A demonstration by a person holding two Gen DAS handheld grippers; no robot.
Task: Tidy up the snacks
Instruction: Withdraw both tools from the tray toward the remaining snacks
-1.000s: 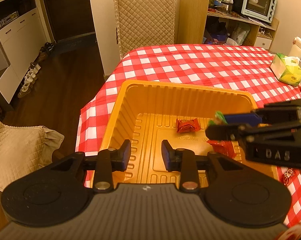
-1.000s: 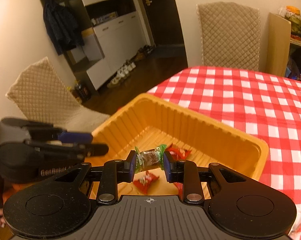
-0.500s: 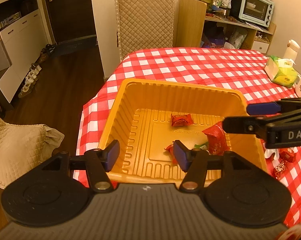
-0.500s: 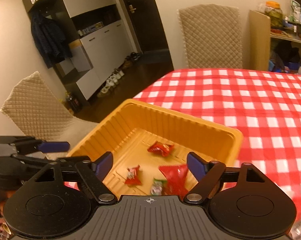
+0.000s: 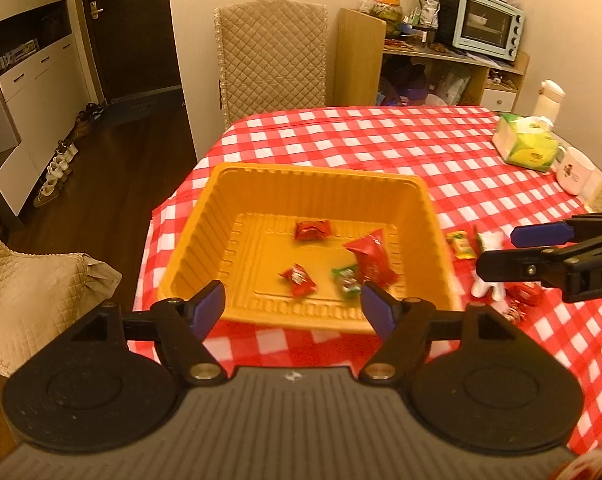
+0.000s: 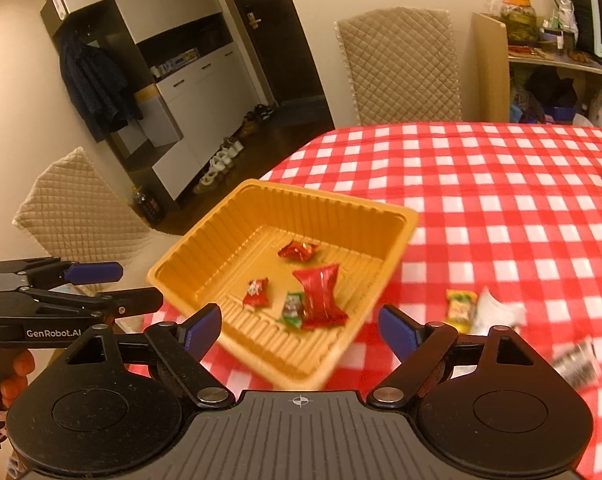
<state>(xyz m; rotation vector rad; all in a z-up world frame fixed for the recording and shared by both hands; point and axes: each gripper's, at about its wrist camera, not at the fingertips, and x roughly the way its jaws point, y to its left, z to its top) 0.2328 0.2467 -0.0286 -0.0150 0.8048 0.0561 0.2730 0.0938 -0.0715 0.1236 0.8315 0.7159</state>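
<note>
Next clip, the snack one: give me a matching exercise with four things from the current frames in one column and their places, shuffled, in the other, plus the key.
Things:
1. green candy
2. yellow candy
3. tissue box
4. shoes

Places:
A. on the tablecloth, outside the tray
B. on the floor by the cabinet
C. inside the orange tray
D. far side of the table, beside a white mug

Pairs: 1-C, 2-A, 3-D, 4-B

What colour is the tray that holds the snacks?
The tray is orange-yellow, with ribbed walls. It shows best in the left wrist view.
</note>
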